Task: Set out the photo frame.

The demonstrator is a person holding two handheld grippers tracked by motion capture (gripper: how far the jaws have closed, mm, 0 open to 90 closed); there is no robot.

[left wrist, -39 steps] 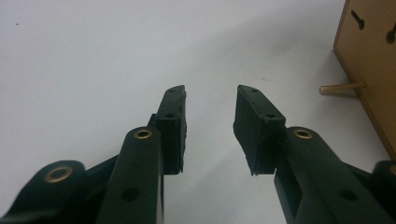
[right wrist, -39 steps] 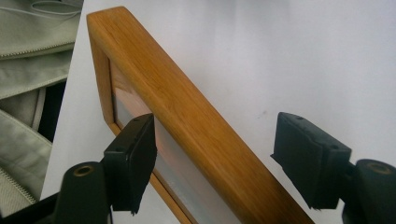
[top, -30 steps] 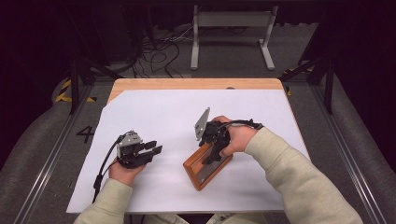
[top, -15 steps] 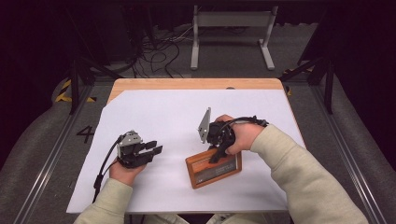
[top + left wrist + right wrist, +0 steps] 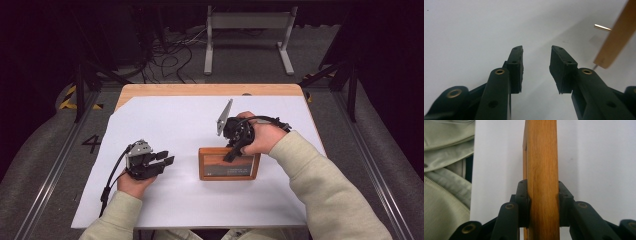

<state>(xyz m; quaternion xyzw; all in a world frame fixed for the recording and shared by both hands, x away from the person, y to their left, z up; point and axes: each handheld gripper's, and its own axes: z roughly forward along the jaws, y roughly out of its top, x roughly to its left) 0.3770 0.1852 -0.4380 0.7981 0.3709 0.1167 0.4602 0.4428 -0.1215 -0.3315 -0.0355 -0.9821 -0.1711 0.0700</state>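
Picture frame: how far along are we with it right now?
Done: the right gripper is clamped on the top edge of the wooden picture frame, its jaws pressed on both sides of the wood in the right gripper view. In hand: the frame stands about square to the table edge. Left: probably releasing it. The left gripper waits open, apart from the frame.

We look along our left gripper [image 5: 536, 62], whose two black jaws rise from the bottom edge and stand apart with an open gap between them, nothing held there. Small brass-coloured rivets sit in the black links behind each jaw. Beneath lies the plain white table surface [image 5: 474, 27], bare under the jaws. At the upper right, a light-brown wooden frame edge [image 5: 617, 35] slants across the corner, and a thin brass-coloured metal pin [image 5: 602, 27] juts from its side.
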